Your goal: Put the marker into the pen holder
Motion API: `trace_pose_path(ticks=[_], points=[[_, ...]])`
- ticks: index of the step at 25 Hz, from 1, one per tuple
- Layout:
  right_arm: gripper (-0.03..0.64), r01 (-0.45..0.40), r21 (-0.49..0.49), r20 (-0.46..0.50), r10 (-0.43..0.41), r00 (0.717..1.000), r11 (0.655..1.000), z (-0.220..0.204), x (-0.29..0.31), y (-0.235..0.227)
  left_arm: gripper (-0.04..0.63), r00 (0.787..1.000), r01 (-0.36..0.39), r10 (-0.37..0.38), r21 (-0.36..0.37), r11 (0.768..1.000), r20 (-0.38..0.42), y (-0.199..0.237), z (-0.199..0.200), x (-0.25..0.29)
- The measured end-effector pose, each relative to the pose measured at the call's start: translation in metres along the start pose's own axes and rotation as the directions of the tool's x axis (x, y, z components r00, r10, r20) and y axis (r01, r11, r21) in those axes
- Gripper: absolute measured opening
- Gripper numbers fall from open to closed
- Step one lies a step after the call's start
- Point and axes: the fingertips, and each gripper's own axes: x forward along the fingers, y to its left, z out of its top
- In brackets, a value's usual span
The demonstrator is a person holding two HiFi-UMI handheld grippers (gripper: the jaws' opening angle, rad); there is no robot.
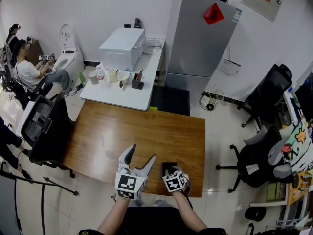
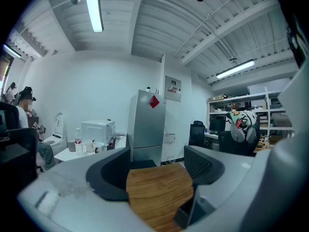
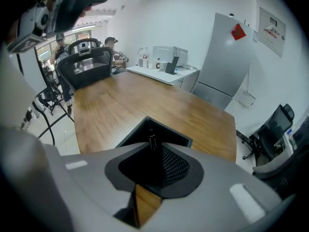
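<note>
A black square pen holder [image 1: 166,166] stands near the front edge of the wooden table [image 1: 137,131]. My right gripper [image 1: 171,171] hovers right over it. In the right gripper view a black marker [image 3: 152,140] stands upright in the pen holder [image 3: 137,131], its top between the tips of my right gripper [image 3: 154,147]. The jaws stand slightly apart, with a thin gap beside the marker. My left gripper [image 1: 142,153] is just left of the holder, open and empty. In the left gripper view only bare table shows between the jaws of the left gripper [image 2: 157,162].
A black chair [image 1: 46,126] stands at the table's left side, another [image 1: 259,160] to its right. Behind the table are a white side table [image 1: 132,94] with a microwave [image 1: 122,48] and cups, and a grey fridge [image 1: 198,38]. A person [image 1: 29,72] sits far left.
</note>
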Motion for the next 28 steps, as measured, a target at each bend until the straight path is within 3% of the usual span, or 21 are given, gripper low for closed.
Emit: trace_pose_path(ticks=[7,10,12,14,17,22,24,26,28], points=[[0.164,-0.01,0.057,0.065,0.006,0.998,0.998,0.004,-0.015,-0.003,0.35,1.0,-0.002,0.002,-0.011,1.0,0.006,0.0,0.002,-0.001],[0.166,-0.031,0.089,0.216,0.011,0.976,0.996,0.028,-0.039,-0.007,0.35,1.0,0.003,-0.003,-0.017,1.0,0.007,-0.001,0.002,-0.001],[0.166,-0.061,0.085,0.377,0.024,0.926,0.995,0.061,-0.066,-0.007,0.35,1.0,0.004,-0.003,-0.023,1.0,0.006,0.0,0.001,-0.001],[0.166,-0.082,0.062,0.514,0.038,0.857,0.995,0.095,-0.099,-0.005,0.35,1.0,-0.004,0.004,-0.022,1.0,0.006,0.001,0.001,-0.001],[0.166,-0.073,0.028,0.65,0.037,0.759,0.997,0.138,-0.144,-0.004,0.35,1.0,-0.02,0.021,-0.015,1.0,0.011,0.007,0.003,-0.001],[0.18,-0.025,0.104,0.808,-0.07,0.585,0.994,0.179,-0.21,-0.021,0.35,0.998,-0.043,0.044,-0.016,0.999,0.048,0.011,0.016,-0.006],[0.272,-0.019,0.164,0.845,-0.131,0.519,0.986,0.186,-0.231,-0.033,0.35,0.997,-0.051,0.052,-0.013,0.999,0.062,0.013,0.02,-0.009],[0.332,0.012,0.218,0.858,-0.198,0.474,0.976,0.19,-0.247,-0.044,0.35,0.995,-0.064,0.065,-0.014,0.998,0.076,0.016,0.024,-0.013],[0.342,0.062,0.257,0.853,-0.257,0.453,0.964,0.188,-0.256,-0.052,0.35,0.991,-0.091,0.094,-0.03,0.995,0.099,0.023,0.029,-0.018]])
